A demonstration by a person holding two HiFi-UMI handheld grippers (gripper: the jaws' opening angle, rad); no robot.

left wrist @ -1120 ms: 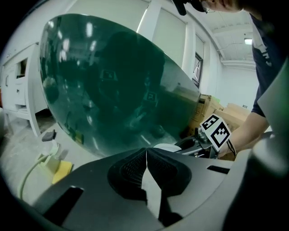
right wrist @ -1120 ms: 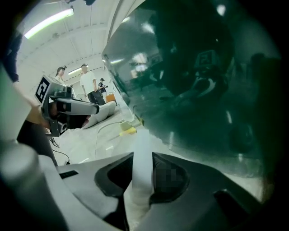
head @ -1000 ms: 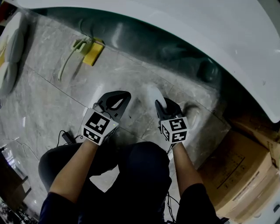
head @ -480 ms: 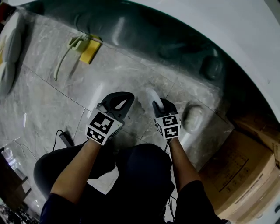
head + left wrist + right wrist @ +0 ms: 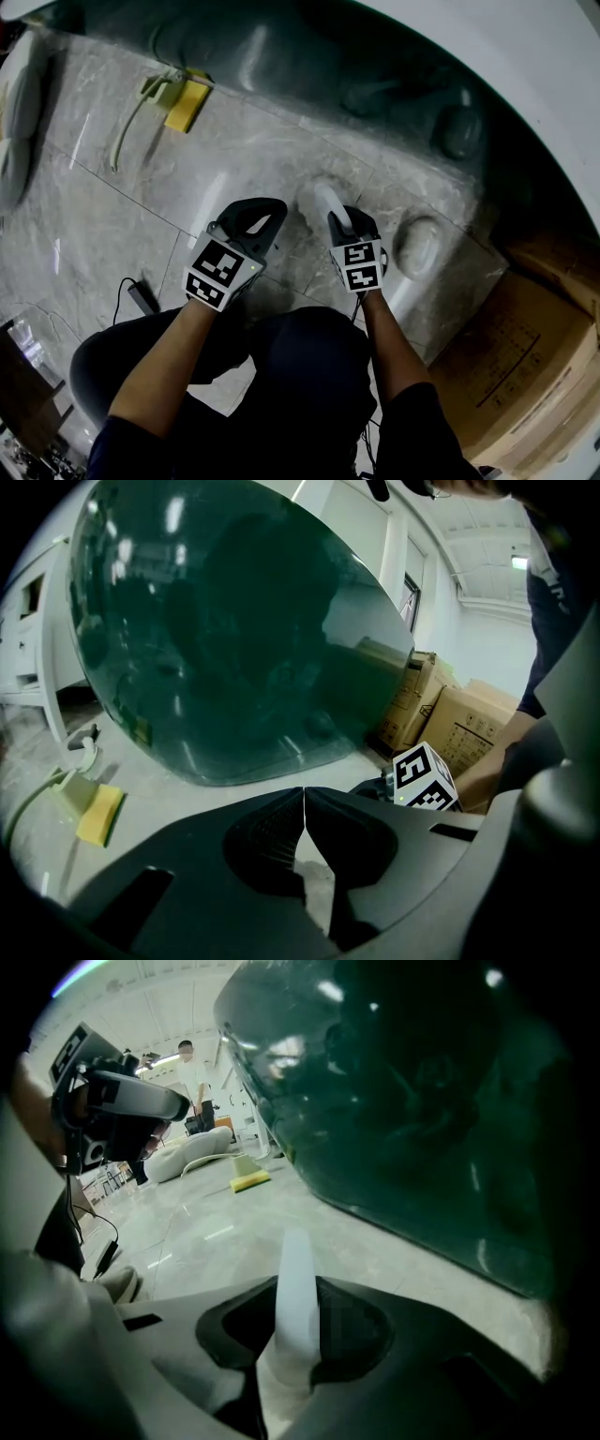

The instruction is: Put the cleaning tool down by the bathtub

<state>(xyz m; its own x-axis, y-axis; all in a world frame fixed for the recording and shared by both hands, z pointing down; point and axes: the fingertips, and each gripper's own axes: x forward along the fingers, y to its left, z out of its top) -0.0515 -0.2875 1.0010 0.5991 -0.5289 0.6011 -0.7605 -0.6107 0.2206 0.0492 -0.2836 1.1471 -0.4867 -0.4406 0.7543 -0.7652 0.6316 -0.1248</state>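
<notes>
My right gripper [image 5: 339, 218] is shut on the white handle of the cleaning tool [image 5: 323, 200], which sticks out ahead of it just above the marble floor. In the right gripper view the handle [image 5: 296, 1288] stands upright between the jaws, which have just opened slightly around it. The dark, glossy side of the bathtub [image 5: 309, 66] curves along right in front, under its white rim [image 5: 525, 84]. To the left, my left gripper [image 5: 259, 216] hangs over the floor. Its jaws meet with nothing between them [image 5: 303, 797].
A yellow sponge with a pale green handled tool [image 5: 186, 101] lies by the tub at far left. A whitish rounded object [image 5: 417, 246] sits on the floor right of my right gripper. Cardboard boxes [image 5: 525, 375] stand at right. A black cable [image 5: 141, 298] lies near the person's knee.
Both grippers have sunk toward the floor, the right one more, carrying the white handle down closer to the tiles beside the tub.
</notes>
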